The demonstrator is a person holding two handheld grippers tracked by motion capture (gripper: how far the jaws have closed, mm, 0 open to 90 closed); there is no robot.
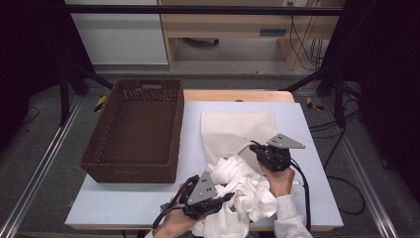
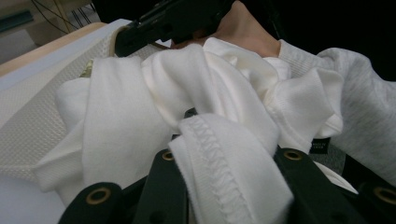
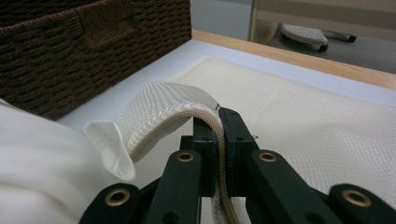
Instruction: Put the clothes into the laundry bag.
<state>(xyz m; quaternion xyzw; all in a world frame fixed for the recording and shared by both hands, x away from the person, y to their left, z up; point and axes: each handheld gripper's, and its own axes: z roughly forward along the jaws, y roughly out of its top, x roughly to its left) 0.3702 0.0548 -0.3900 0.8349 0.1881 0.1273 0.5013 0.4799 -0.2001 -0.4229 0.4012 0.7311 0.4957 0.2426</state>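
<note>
Right gripper view: clamped right gripper (image 3: 218, 122) pinching mesh laundry bag (image 3: 299, 116) rim open, left gripper (image 2: 224, 154) gripping white garment (image 2: 205, 88) for stuffing inside.

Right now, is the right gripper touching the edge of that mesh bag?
Touching. In the right gripper view, the right gripper has its jaws pinched shut on the mesh bag edge, the zipper hem squeezed between them.

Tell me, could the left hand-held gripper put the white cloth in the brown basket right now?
Probably yes. The left hand-held gripper grips the white cloth, and the basket is open-topped with bare table between. But the right hand-held gripper pinches the mesh bag's rim.
</note>
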